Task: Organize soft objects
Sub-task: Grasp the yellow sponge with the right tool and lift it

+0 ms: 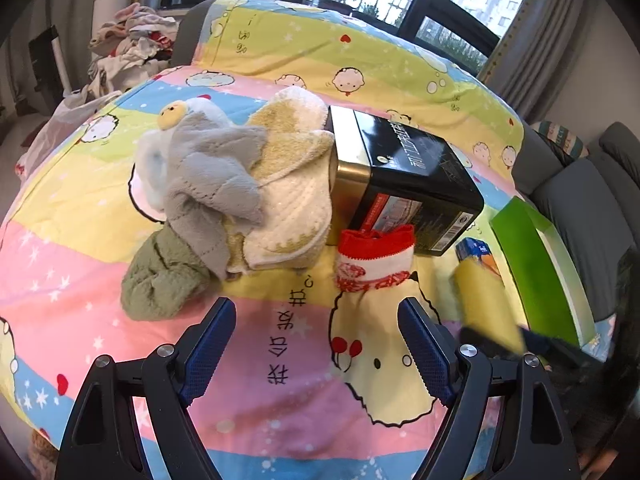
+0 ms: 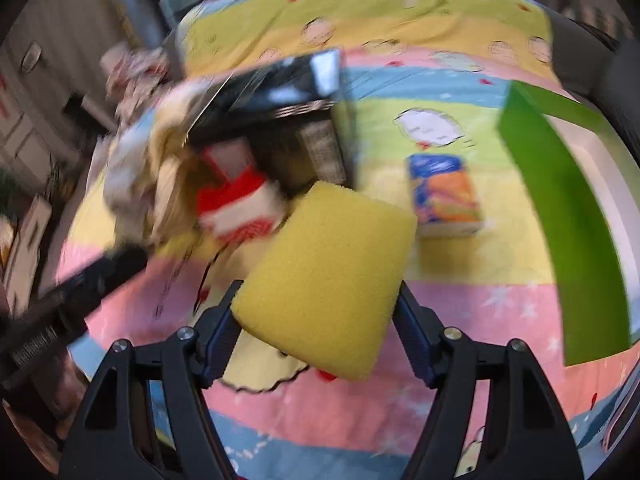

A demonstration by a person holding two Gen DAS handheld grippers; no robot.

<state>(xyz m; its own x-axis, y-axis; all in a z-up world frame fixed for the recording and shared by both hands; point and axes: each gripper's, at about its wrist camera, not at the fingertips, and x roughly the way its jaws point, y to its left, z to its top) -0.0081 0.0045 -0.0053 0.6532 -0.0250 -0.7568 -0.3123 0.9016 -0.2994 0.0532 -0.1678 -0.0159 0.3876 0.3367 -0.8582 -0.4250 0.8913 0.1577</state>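
A heap of soft cloths lies on the cartoon-print bedspread [image 1: 280, 360]: a grey plush piece [image 1: 212, 176], a cream towel [image 1: 288, 208] and a green cloth [image 1: 160, 280]. A red-and-white sock [image 1: 374, 260] leans against a black tin box [image 1: 404, 184]. My left gripper [image 1: 316, 308] hovers open just short of the sock, with nothing between its fingers. My right gripper [image 2: 320, 288] is shut on a yellow sponge [image 2: 328, 280], held tilted above the bedspread. The sponge [image 1: 484, 300] also shows blurred at the right of the left wrist view.
A green box [image 2: 560, 208] stands open at the right. A blue-and-orange tissue packet [image 2: 444, 196] lies beside it. A pile of laundry [image 1: 132, 40] sits beyond the bed at back left, and grey cushions [image 1: 580, 200] at right. The right wrist view is motion-blurred.
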